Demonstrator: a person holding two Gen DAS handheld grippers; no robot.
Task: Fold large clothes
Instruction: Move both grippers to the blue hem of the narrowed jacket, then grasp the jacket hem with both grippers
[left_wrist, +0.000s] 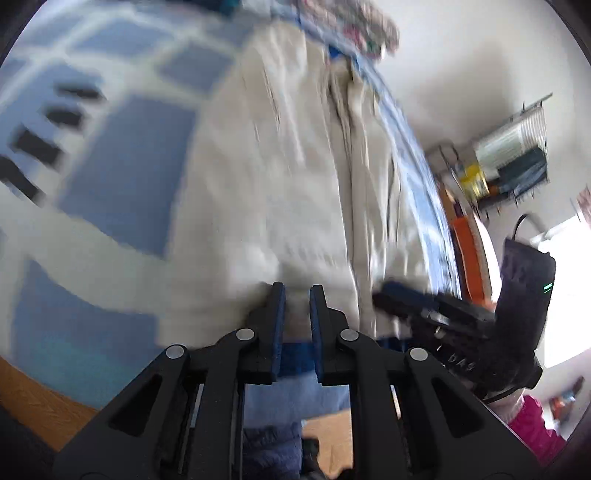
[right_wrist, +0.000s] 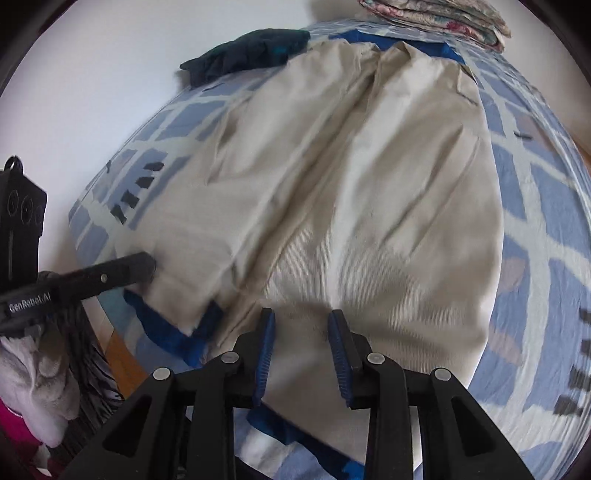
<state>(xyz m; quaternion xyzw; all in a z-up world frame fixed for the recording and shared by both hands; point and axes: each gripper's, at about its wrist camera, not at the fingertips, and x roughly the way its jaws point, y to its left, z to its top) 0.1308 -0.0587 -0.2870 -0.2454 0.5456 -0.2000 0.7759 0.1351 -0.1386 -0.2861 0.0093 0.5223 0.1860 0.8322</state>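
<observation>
both tilted downward, the left gripper (left_wrist: 297, 291) pinches the beige trousers' (right_wrist: 332, 192) hem, the right gripper (right_wrist: 301, 317) gapes over them.

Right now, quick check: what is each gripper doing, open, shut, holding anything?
Left gripper: jaws narrowly apart at the beige corduroy garment; grip cannot be told.
Right gripper: open, holding nothing.

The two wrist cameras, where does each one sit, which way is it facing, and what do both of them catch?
Left wrist: sits on the left tongs, angled down at the near edge of the beige corduroy trousers on the blue-and-white checked bedspread; its own black fingers show, and the right tongs come in from the right.
Right wrist: sits on the right tongs, looking down along the trousers; the left tongs enter from the left, a grey sleeve below.
Shared: trousers, bedspread, folded floral fabric at the far end.
</observation>
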